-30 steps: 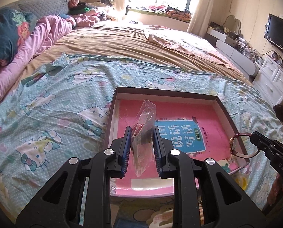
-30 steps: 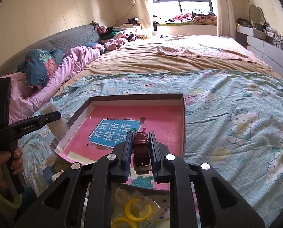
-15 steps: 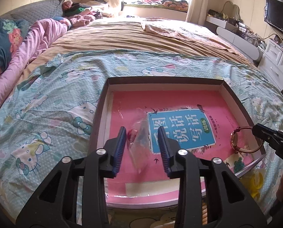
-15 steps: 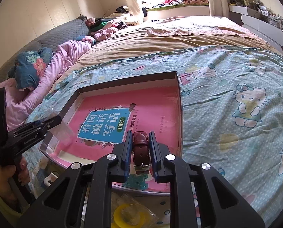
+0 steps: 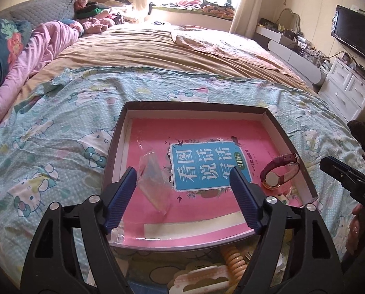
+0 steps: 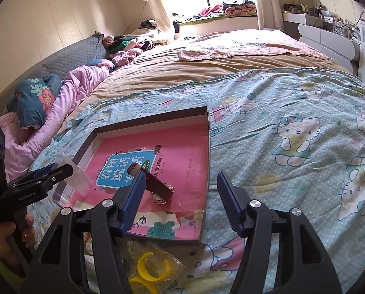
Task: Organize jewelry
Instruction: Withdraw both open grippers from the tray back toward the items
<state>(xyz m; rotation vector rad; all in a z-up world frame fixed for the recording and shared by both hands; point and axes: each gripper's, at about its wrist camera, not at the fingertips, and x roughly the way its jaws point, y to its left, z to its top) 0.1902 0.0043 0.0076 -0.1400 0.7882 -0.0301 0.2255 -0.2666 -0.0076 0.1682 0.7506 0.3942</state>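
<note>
A shallow dark box (image 5: 114, 144) (image 6: 208, 142) lined with a pink book lies on the bed. A clear plastic bag (image 5: 154, 183) lies in its left part, between the spread fingers of my open left gripper (image 5: 182, 188). A dark red watch (image 5: 280, 171) (image 6: 158, 186) with a gold case lies in the box's right part, beside the left finger of my open right gripper (image 6: 178, 193). The bag also shows at the box's left edge in the right wrist view (image 6: 72, 178). The right gripper's tip shows at the right of the left wrist view (image 5: 346, 176).
A bag with yellow rings (image 6: 150, 269) lies on the Hello Kitty sheet (image 6: 292, 147) in front of the box. A cream coiled hair tie (image 5: 234, 257) and other small items lie there too. Pillows and a pink quilt (image 5: 35, 56) lie at the left.
Both grippers have opened wide. The left one has let go of the plastic bag and the right one of the watch; both items now lie in the box.
</note>
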